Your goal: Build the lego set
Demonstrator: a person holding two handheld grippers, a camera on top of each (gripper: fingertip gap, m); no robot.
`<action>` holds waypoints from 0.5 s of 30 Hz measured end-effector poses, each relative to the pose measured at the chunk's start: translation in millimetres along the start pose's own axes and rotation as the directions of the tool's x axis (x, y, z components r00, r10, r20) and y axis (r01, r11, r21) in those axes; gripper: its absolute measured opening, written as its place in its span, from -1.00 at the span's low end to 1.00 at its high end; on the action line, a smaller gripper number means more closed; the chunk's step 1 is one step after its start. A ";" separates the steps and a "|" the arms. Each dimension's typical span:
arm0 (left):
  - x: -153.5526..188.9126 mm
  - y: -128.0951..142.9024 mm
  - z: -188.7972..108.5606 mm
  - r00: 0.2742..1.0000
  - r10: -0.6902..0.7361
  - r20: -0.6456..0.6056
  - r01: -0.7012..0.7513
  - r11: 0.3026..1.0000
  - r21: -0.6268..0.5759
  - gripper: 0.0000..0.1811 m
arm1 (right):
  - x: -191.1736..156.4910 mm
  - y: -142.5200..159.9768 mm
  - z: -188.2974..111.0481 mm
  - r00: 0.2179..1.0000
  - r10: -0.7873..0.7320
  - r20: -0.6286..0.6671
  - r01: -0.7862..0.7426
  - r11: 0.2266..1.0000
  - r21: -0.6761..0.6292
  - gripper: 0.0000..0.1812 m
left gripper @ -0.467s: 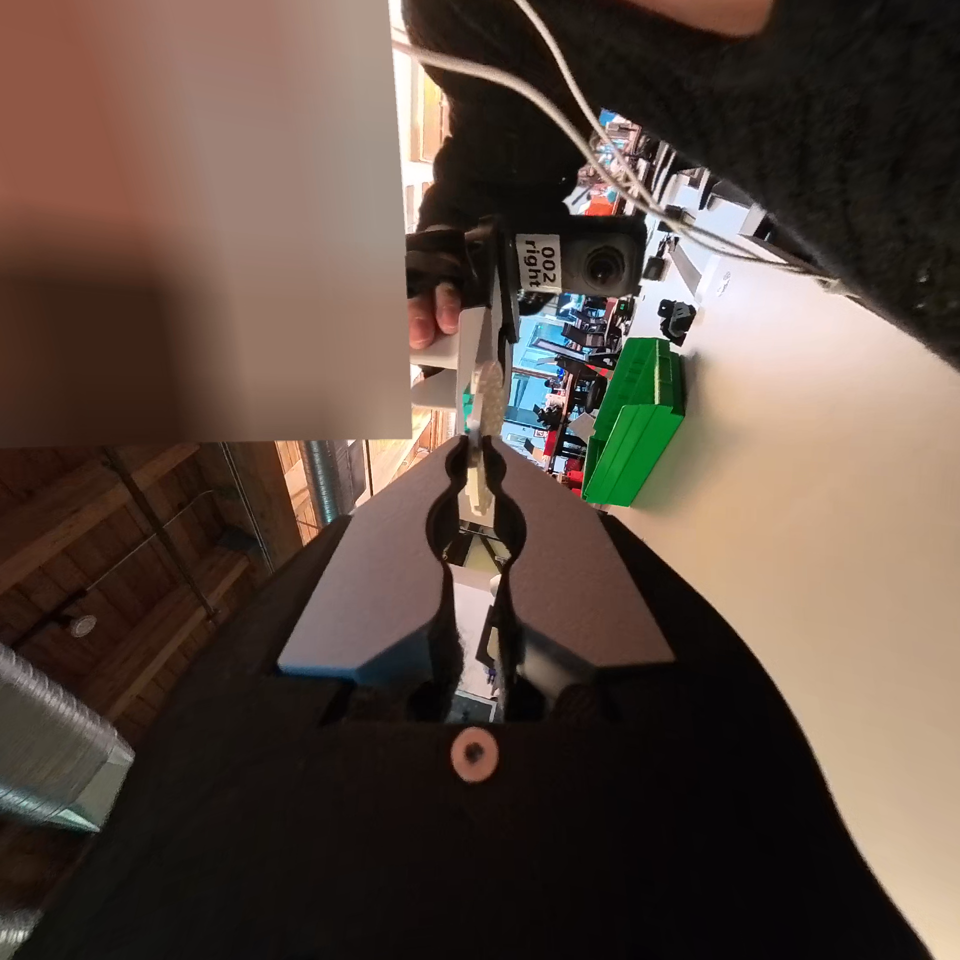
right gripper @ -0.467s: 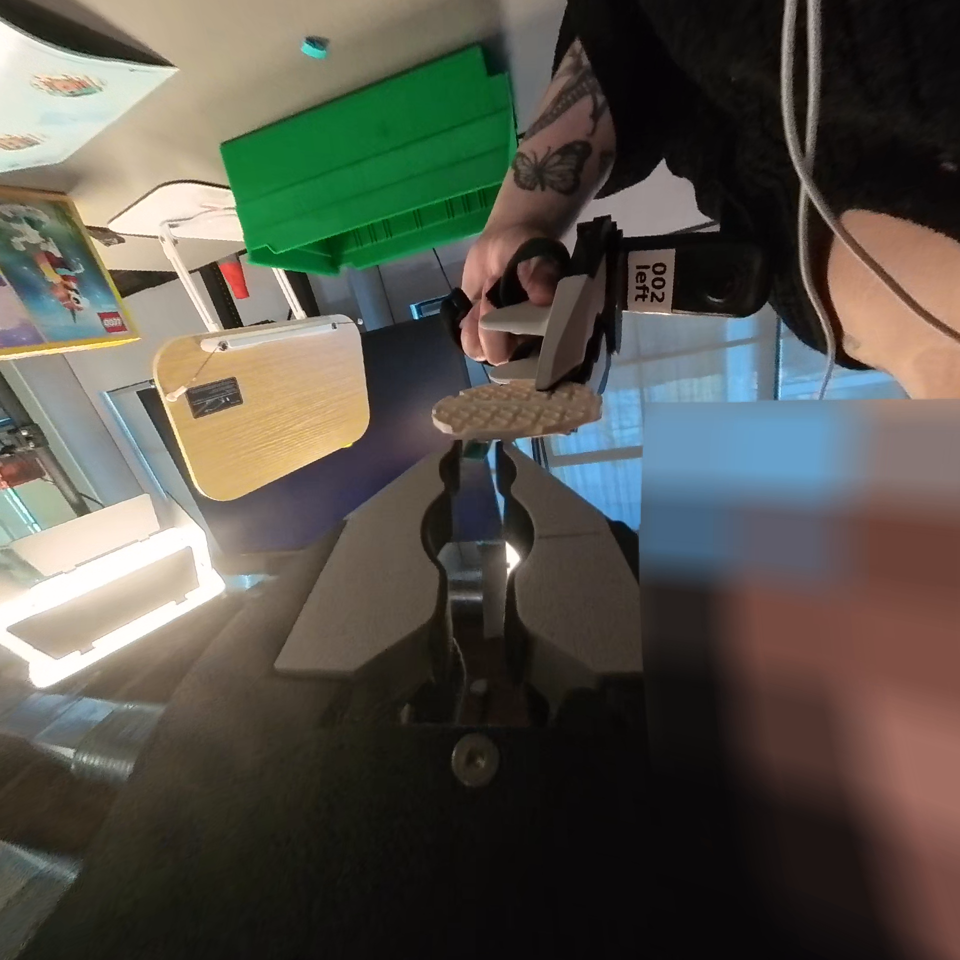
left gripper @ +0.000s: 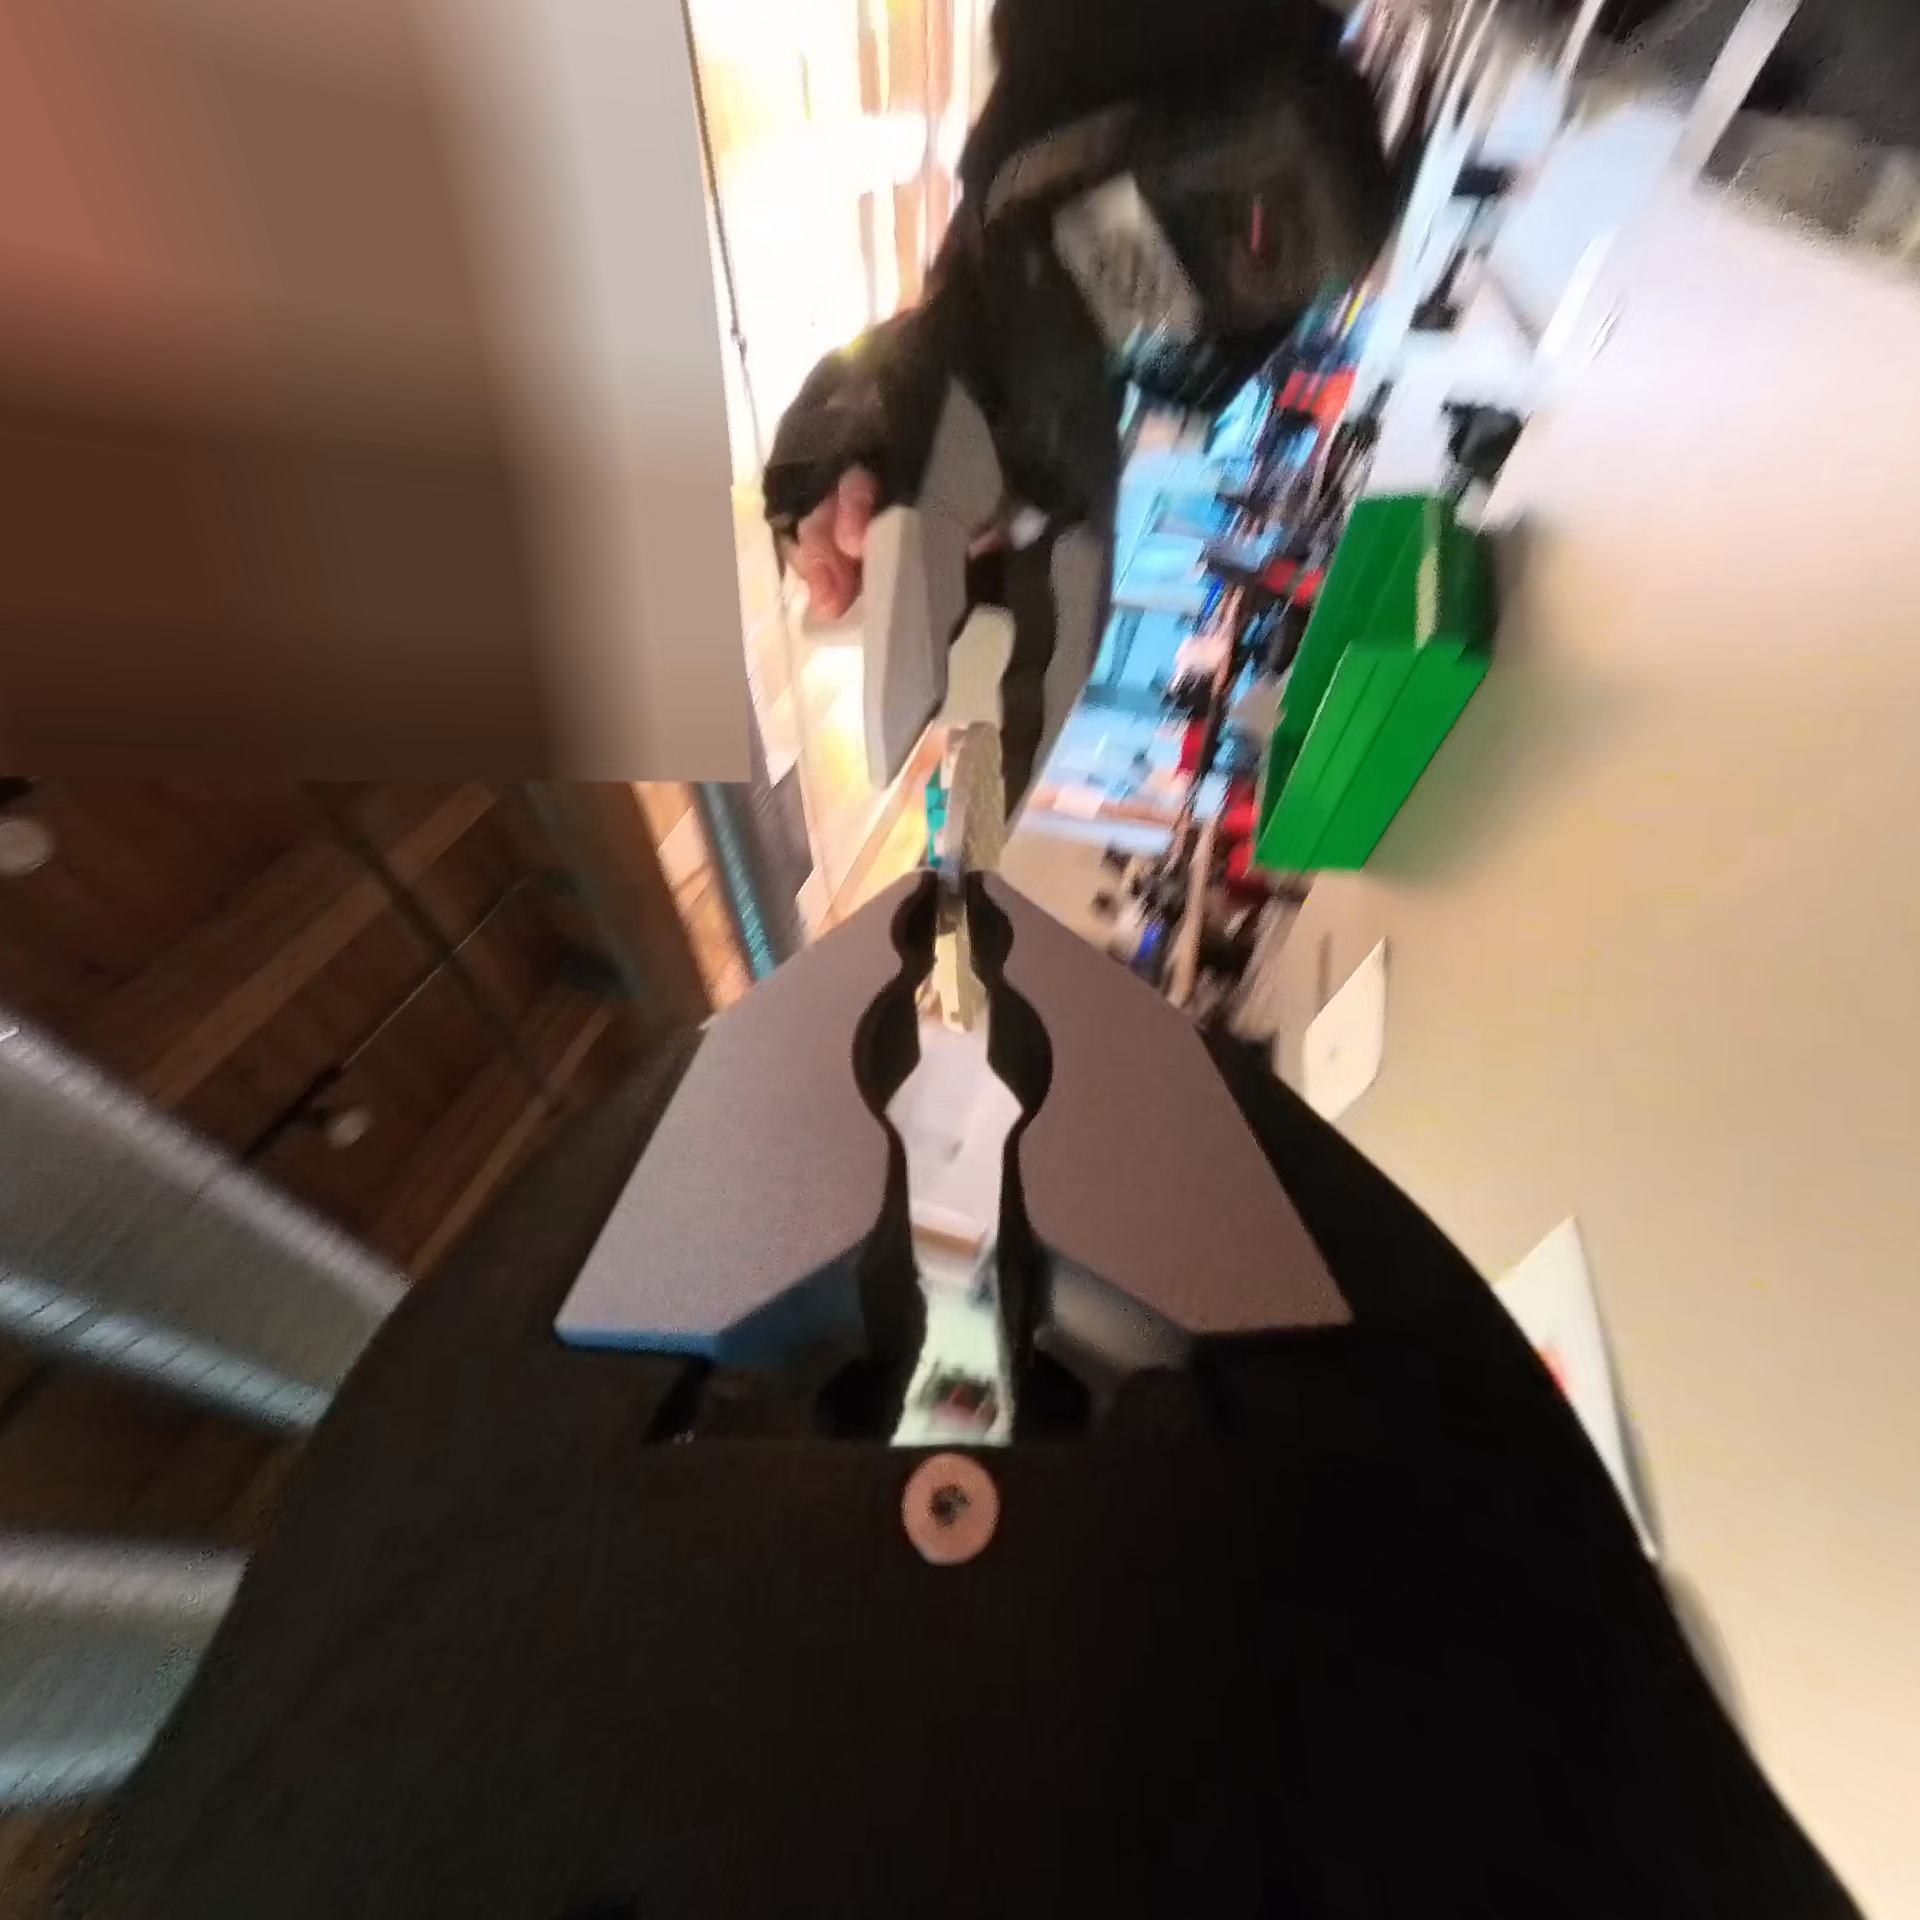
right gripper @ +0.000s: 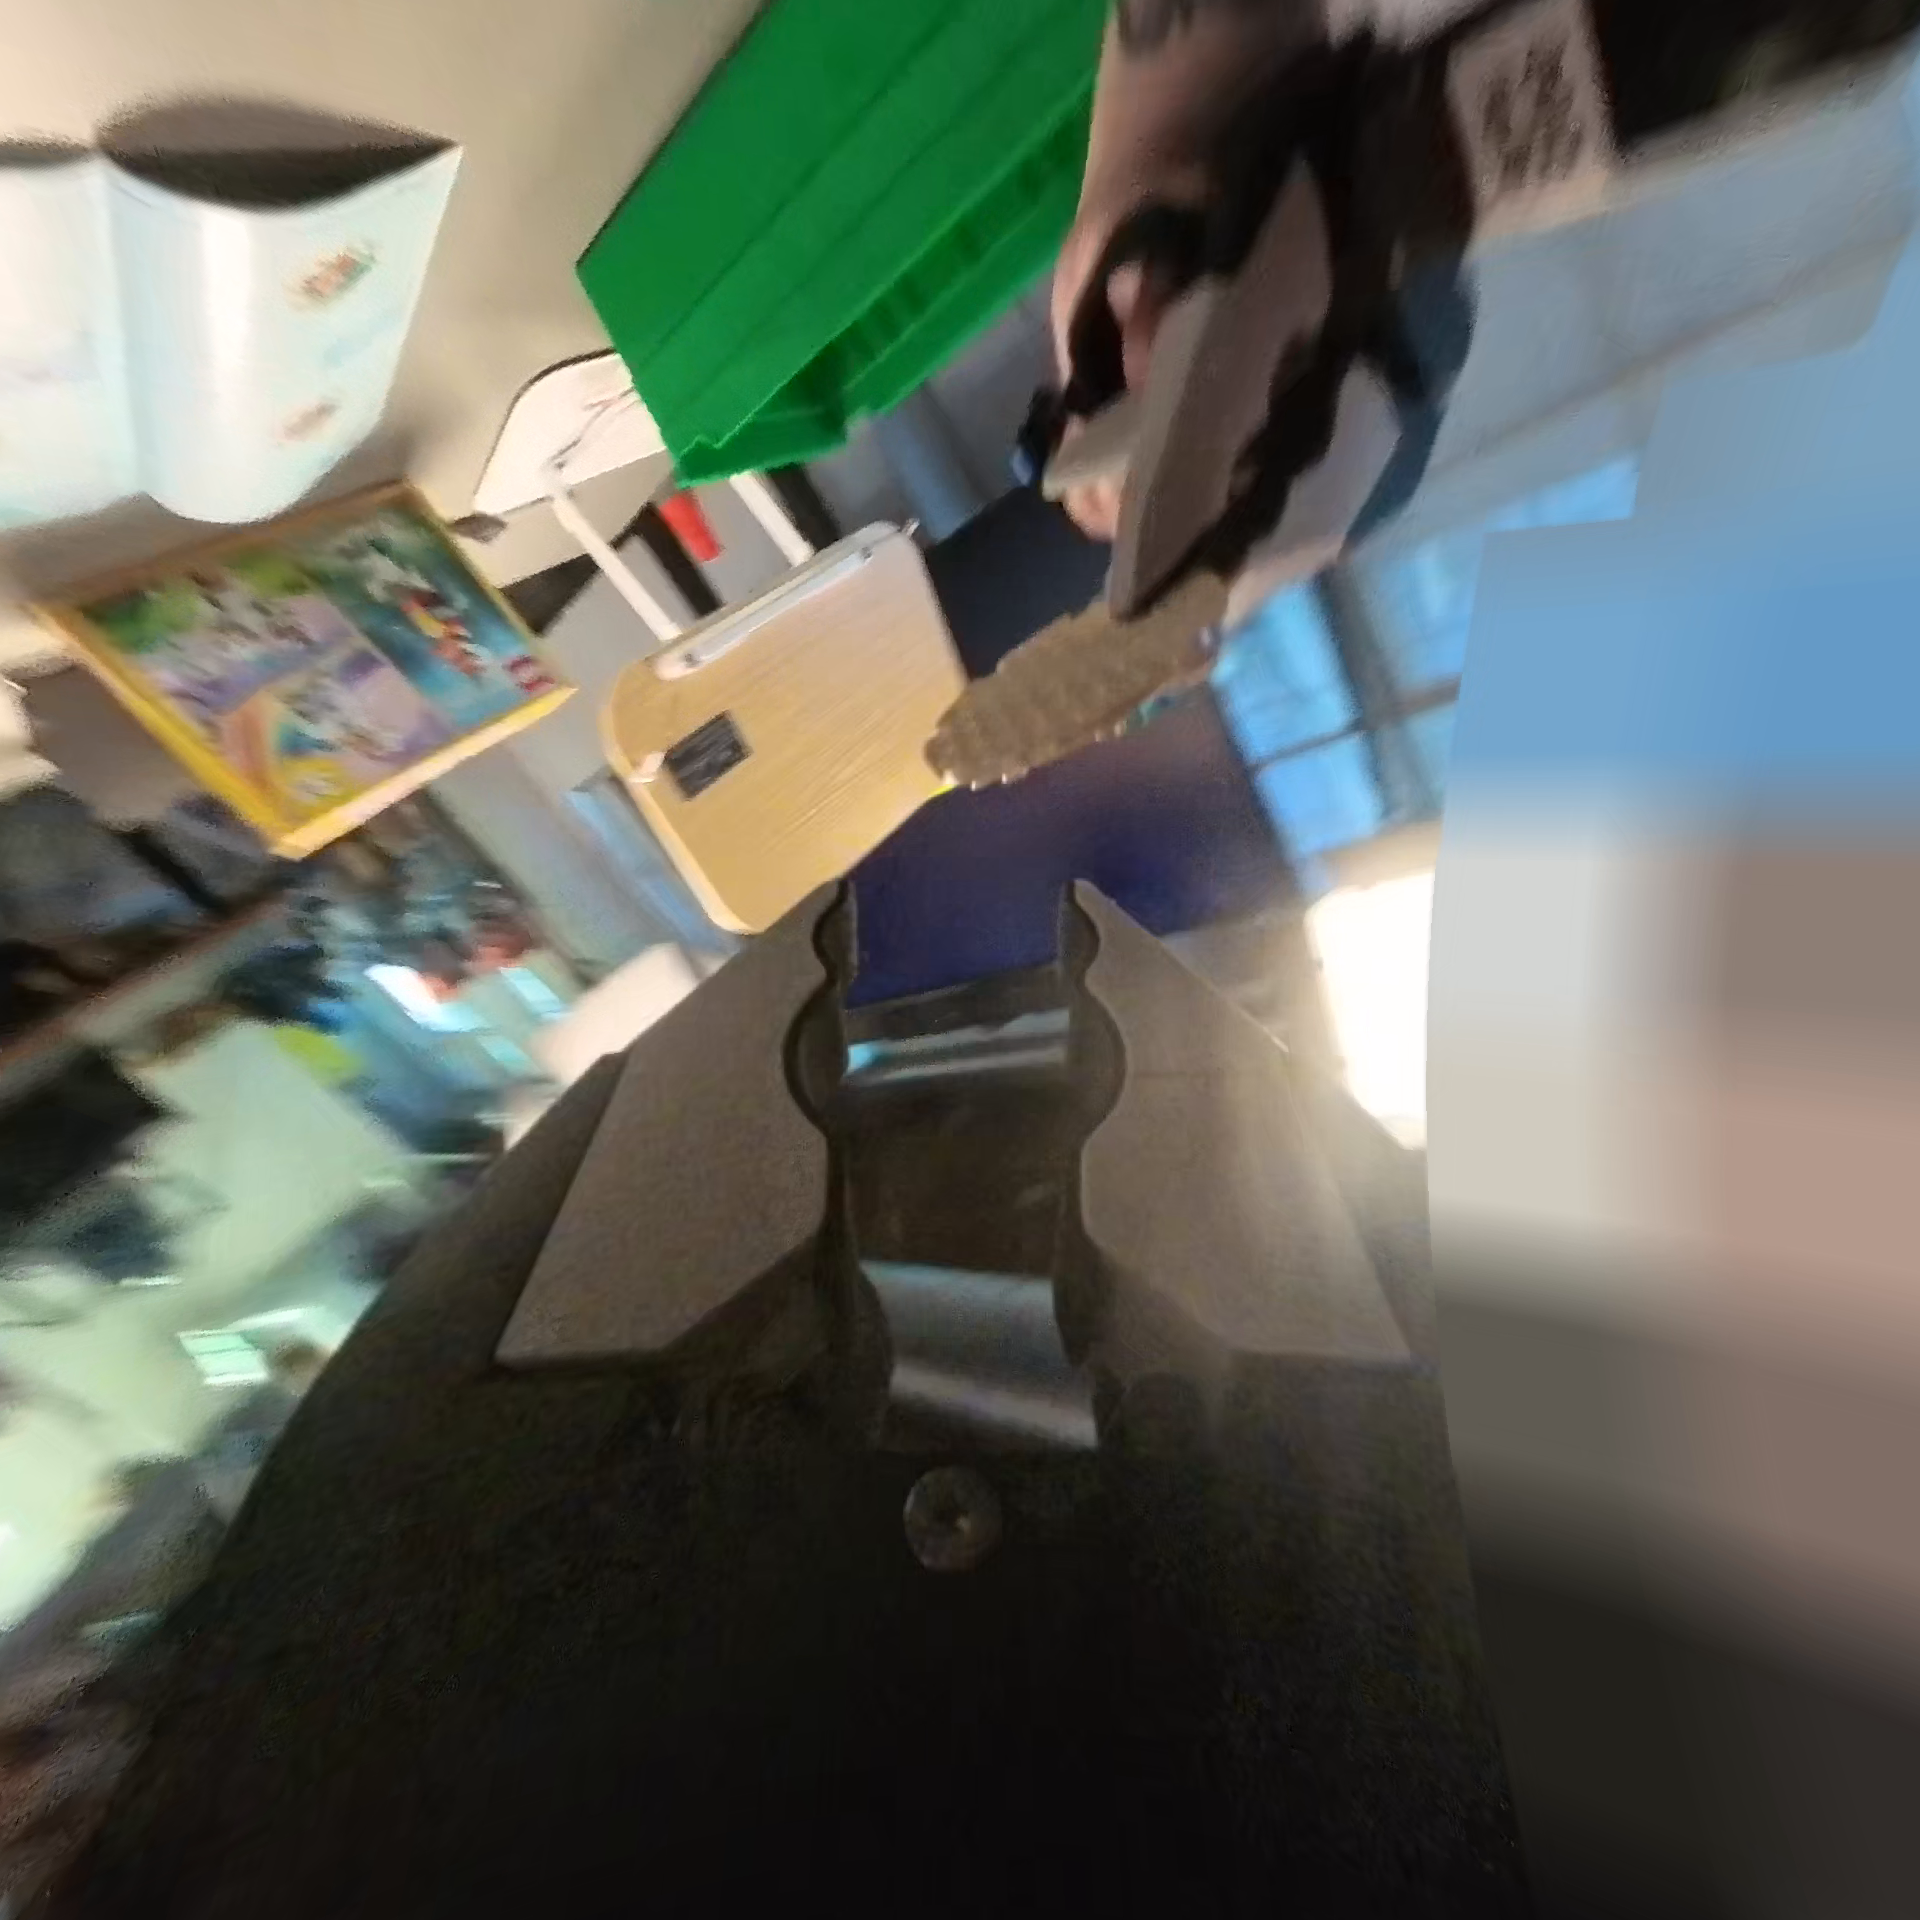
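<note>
Both views are motion-blurred. My left gripper (left gripper: pixel 951 883) is shut on the edge of a tan studded lego plate (left gripper: pixel 975 805), held up in the air. In the right wrist view the same plate (right gripper: pixel 1070 696) sticks out flat from the left gripper (right gripper: pixel 1164 608), which a hand holds. My right gripper (right gripper: pixel 956 904) is open and empty, a short way below the plate and apart from it. In the left wrist view the right gripper (left gripper: pixel 940 665) shows just beyond the plate, held by a hand in a black sleeve.
A green plastic bin (right gripper: pixel 831 229) (left gripper: pixel 1371 686) stands on the pale table (left gripper: pixel 1662 883). A colourful lego box (right gripper: pixel 312 665) and a white box (right gripper: pixel 239 312) lie beside it. A small wooden table (right gripper: pixel 790 717) is farther off. White paper sheets (left gripper: pixel 1345 1029) lie on the table.
My right gripper has opened and drawn back from the tan plate. The left gripper still holds the plate. Both cameras have swung, so the views are blurred.
</note>
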State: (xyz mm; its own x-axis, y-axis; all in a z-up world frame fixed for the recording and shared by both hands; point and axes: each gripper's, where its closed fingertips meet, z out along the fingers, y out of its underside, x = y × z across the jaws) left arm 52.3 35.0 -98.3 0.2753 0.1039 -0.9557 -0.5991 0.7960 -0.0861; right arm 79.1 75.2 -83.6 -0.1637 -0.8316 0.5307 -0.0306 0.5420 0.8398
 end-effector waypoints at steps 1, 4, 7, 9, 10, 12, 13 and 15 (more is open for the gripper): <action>1.1 7.6 0.6 0.999 0.032 0.009 -0.032 0.999 -0.035 -0.95 | -9.2 6.7 0.6 0.989 0.145 0.032 -0.144 0.989 -0.046 -0.58; 10.2 27.3 3.1 0.992 0.124 0.000 -0.123 0.985 -0.120 -0.95 | -38.1 19.8 3.7 0.707 0.702 0.084 -0.681 0.708 -0.188 -0.73; 24.8 37.1 6.9 0.988 0.148 -0.040 -0.152 0.978 -0.140 -0.95 | -46.2 21.3 8.3 0.125 0.990 0.071 -0.971 0.137 -0.197 -0.79; 33.6 38.9 9.7 0.987 0.146 -0.062 -0.153 0.979 -0.136 -0.95 | -41.1 16.9 10.6 -0.268 0.952 0.149 -0.958 -0.246 -0.151 -0.87; 36.8 38.9 11.1 0.987 0.148 -0.069 -0.156 0.979 -0.132 -0.95 | -37.4 15.7 11.8 -0.440 0.875 0.200 -0.897 -0.418 -0.143 -0.90; 40.7 36.4 13.5 0.986 0.151 -0.076 -0.160 0.980 -0.121 -0.95 | -34.8 8.4 13.4 -0.676 0.671 0.304 -0.734 -0.646 -0.207 -0.88; 41.4 34.5 14.6 0.986 0.151 -0.076 -0.159 0.981 -0.114 -0.95 | -36.8 5.8 15.1 -0.743 0.589 0.318 -0.665 -0.705 -0.247 -0.86; 42.2 30.2 16.5 0.987 0.145 -0.075 -0.152 0.983 -0.098 -0.96 | -43.6 -1.5 18.4 -0.804 0.498 0.324 -0.588 -0.747 -0.312 -0.83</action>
State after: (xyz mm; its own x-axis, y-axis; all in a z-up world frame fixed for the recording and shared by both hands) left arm 58.2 73.3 -136.6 0.1279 0.1734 -0.9765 -0.7047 0.7087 0.0335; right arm 68.2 112.9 -110.1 -0.2032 0.9781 -0.0454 0.4263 0.0466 -0.9034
